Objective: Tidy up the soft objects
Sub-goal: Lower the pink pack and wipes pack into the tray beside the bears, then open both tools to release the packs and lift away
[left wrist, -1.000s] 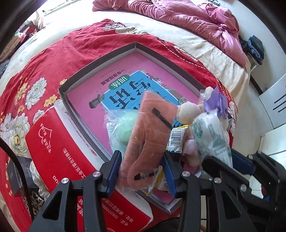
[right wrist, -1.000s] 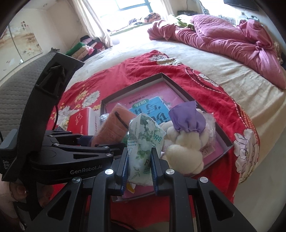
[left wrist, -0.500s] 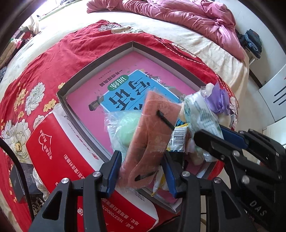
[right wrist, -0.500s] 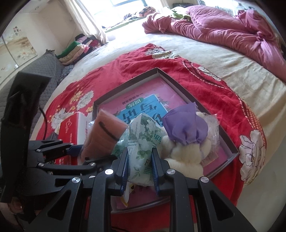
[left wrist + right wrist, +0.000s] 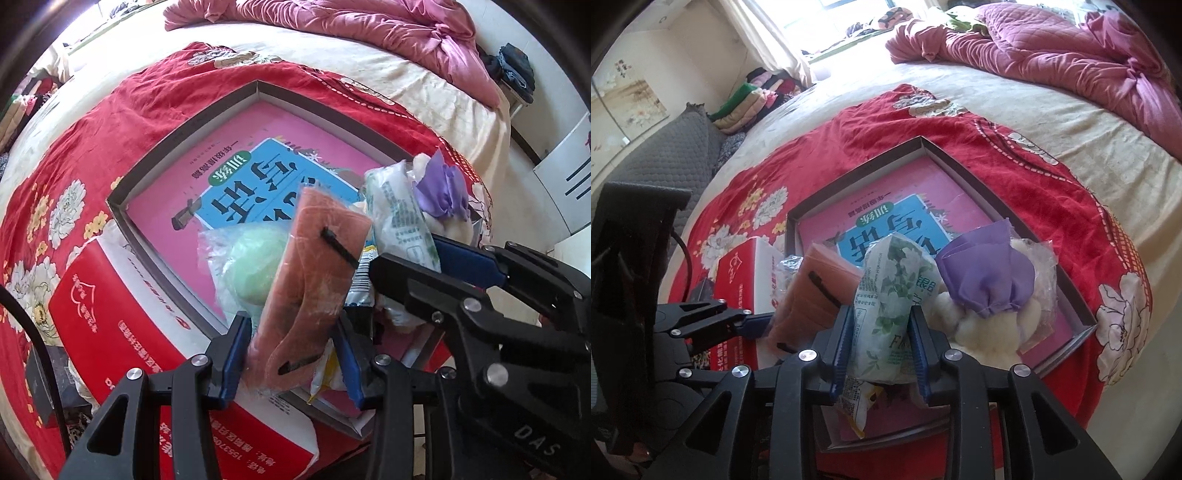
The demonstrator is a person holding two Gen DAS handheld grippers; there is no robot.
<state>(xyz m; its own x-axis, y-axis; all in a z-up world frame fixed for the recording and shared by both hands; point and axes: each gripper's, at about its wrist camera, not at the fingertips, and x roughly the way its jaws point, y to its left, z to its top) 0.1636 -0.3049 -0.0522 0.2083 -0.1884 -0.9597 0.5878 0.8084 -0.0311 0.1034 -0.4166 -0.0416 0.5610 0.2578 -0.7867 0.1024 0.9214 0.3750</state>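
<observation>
My left gripper is shut on an orange plush pad in clear wrap, held upright over the near edge of a shallow grey box. A pale green ball in plastic sits just left of it. My right gripper is shut on a white tissue pack with green leaf print, also seen in the left wrist view. A white plush toy with a purple cloth lies in the box at the right. The orange pad shows in the right wrist view.
The box holds a pink and blue book and lies on a red flowered blanket on a bed. A red and white carton lies left of the box. A pink quilt is bunched at the back. The bed edge is at the right.
Both grippers have risen slightly with their objects. The right gripper with the tissue pack has moved closer beside the left gripper and further over the box.
</observation>
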